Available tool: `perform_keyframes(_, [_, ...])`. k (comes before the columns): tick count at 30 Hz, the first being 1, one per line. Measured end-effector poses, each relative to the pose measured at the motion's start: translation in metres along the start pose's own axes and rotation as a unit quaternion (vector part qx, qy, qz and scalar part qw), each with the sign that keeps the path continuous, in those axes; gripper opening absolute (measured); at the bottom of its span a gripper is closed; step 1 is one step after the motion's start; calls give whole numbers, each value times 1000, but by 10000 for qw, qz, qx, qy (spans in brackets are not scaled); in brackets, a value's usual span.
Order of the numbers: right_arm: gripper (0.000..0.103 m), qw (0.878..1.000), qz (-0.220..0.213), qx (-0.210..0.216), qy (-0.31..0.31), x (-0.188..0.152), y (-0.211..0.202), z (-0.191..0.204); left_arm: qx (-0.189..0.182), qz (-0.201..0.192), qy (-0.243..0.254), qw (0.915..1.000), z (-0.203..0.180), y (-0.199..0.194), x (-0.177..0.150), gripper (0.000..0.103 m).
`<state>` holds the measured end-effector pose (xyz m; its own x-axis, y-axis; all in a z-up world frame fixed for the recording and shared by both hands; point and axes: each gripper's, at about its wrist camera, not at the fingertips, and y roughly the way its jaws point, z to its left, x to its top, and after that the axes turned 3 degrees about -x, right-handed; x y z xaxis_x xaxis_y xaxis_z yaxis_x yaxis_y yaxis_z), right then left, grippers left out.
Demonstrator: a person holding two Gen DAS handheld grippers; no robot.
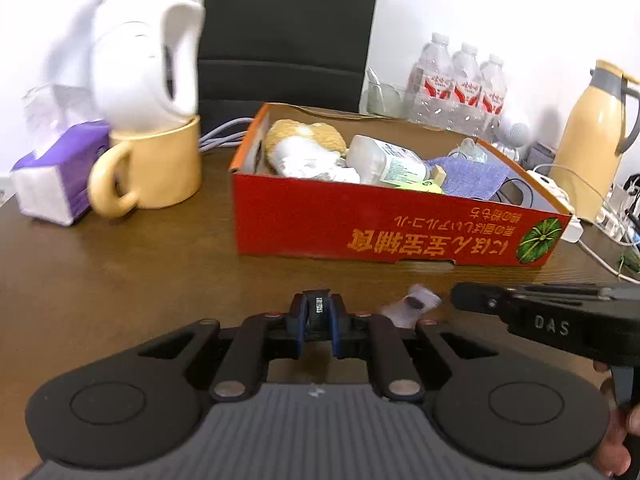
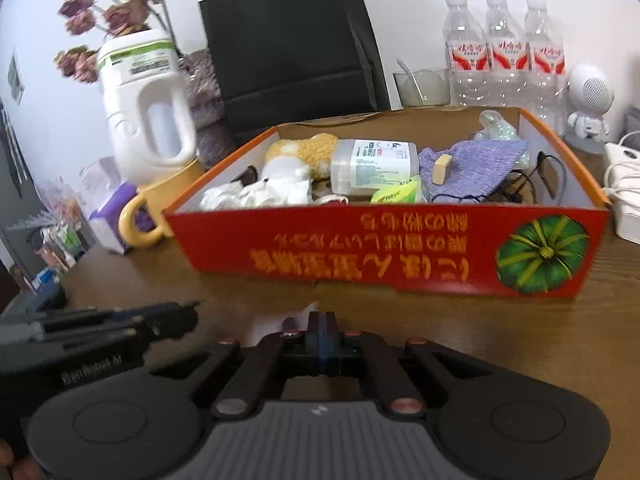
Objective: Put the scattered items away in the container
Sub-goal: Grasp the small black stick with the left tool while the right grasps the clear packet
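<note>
A red cardboard box stands on the brown table; it also shows in the right wrist view. It holds a plush toy, a clear bottle, crumpled tissue, a purple cloth and other small items. My left gripper is shut on a small black clip-like piece, low over the table in front of the box. A small pale packet lies on the table just right of it. My right gripper is shut with nothing seen between its fingers, beside that packet.
A yellow mug with a white jug on it stands left of the box, next to a purple tissue pack. Water bottles, a yellow thermos, a white speaker and cables stand behind and right.
</note>
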<state>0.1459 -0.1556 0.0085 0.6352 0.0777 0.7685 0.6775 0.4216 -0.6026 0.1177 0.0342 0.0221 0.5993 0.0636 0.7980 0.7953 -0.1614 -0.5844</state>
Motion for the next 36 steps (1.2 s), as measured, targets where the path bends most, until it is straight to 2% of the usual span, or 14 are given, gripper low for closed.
perform_keyframes(4, [0, 9998, -134, -101, -130, -19, -34, 8, -93, -123, -92, 9998, -2, -31, -14, 12])
perform_keyframes(5, [4, 9998, -121, -67, -170, -23, -40, 10, -83, -140, -124, 9998, -1, -37, -18, 12])
perform_keyframes(7, [21, 9997, -53, -3, -244, -26, -42, 13, -15, -158, -214, 9996, 1, -45, -23, 12])
perform_keyframes(8, [44, 9996, 34, 12, -289, -25, -39, 16, 28, -174, -271, 9995, 3, -49, -24, 12])
perform_keyframes(9, [54, 9996, 78, 31, -271, -23, -34, 20, 60, -177, -323, 9993, 5, -51, -25, 12])
perform_keyframes(14, [53, 9993, 269, 156, 195, -13, -4, 37, 246, -203, -549, 9980, 21, -64, -28, 12])
perform_keyframes(18, [51, 9996, 128, 15, 244, -12, 7, 52, 395, -171, -597, 9973, 34, -69, -32, 13])
perform_keyframes(19, [48, 9997, 101, -29, 218, -11, 10, 54, 392, -144, -645, 9970, 36, -68, -32, 13])
perform_keyframes(21, [29, 9998, 81, -187, 89, -9, 16, 59, 399, -116, -699, 9967, 40, -67, -33, 13])
perform_keyframes(23, [21, 9990, 91, -420, -113, -6, 20, 65, 400, -127, -677, 9968, 41, -66, -34, 13])
perform_keyframes(29, [22, 9934, 47, -803, -814, -8, 25, 83, 355, -98, -624, 9974, 37, -63, -33, 13])
perform_keyframes(32, [15, 9930, 31, -827, -847, -8, 26, 86, 361, -99, -640, 9972, 36, -64, -34, 13])
perform_keyframes(36, [12, 9919, -30, -927, -868, -14, 16, 86, 366, -156, -607, 9974, 29, -74, -34, 13])
